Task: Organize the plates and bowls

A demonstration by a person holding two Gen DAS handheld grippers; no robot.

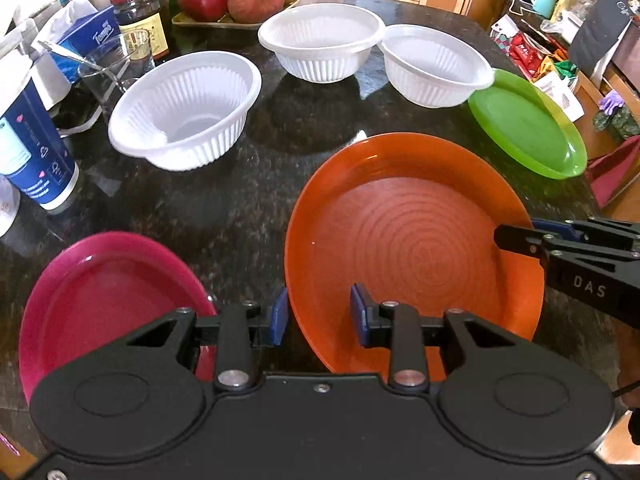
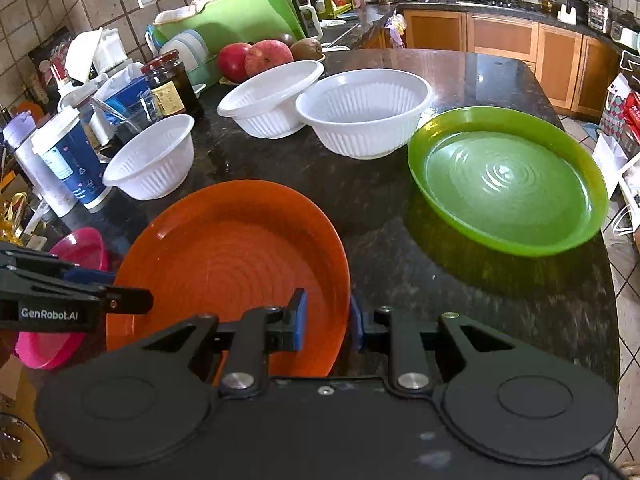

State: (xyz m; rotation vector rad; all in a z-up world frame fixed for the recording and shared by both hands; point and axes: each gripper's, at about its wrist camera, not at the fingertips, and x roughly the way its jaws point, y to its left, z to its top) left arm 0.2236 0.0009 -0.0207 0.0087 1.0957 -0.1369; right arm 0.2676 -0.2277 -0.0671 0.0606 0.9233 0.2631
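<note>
An orange plate (image 1: 412, 248) (image 2: 232, 256) is at the near middle of the dark stone counter. My left gripper (image 1: 320, 316) (image 2: 136, 300) is shut on its left rim, one pad outside and one inside. On the opposite rim my right gripper (image 2: 326, 320) (image 1: 516, 240) is shut the same way. A pink plate (image 1: 104, 296) (image 2: 80, 248) lies to the left of the orange one. Off to the right lies a green plate (image 1: 528, 128) (image 2: 508, 184). Three white ribbed bowls (image 1: 188, 108) (image 1: 320, 40) (image 1: 432, 64) stand farther back; the rightmost bowl (image 2: 364, 108) touches the green plate's rim.
A blue and white cup (image 1: 36, 152), a glass with a spoon (image 1: 116, 68), a dark jar (image 1: 140, 12) and a tray of fruit (image 1: 236, 0) crowd the back left. The counter's edge (image 2: 604, 320) drops to a tiled floor on the right.
</note>
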